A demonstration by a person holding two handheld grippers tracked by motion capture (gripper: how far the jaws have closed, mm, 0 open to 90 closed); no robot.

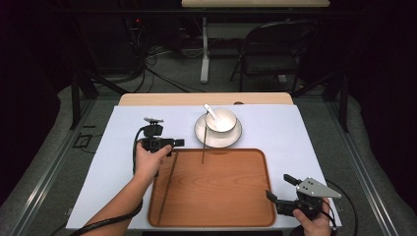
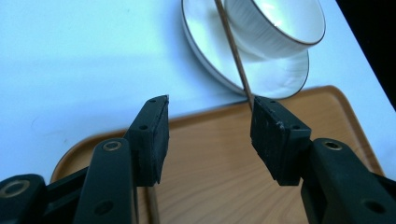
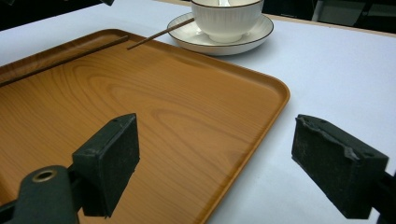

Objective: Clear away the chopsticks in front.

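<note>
A wooden tray lies at the table's front middle. Behind it a white bowl with a spoon stands on a white plate. One dark chopstick slants from the plate onto the tray. A second chopstick lies along the tray's left side. My left gripper hovers open over the tray's back left corner, its jaws empty and facing the slanted chopstick and plate. My right gripper is open at the tray's front right edge, nothing between its jaws.
The table has a white cover with bare space left and right of the tray. A wooden strip runs along the far edge. Beyond the table stand a folding chair and a white table leg on a dark floor.
</note>
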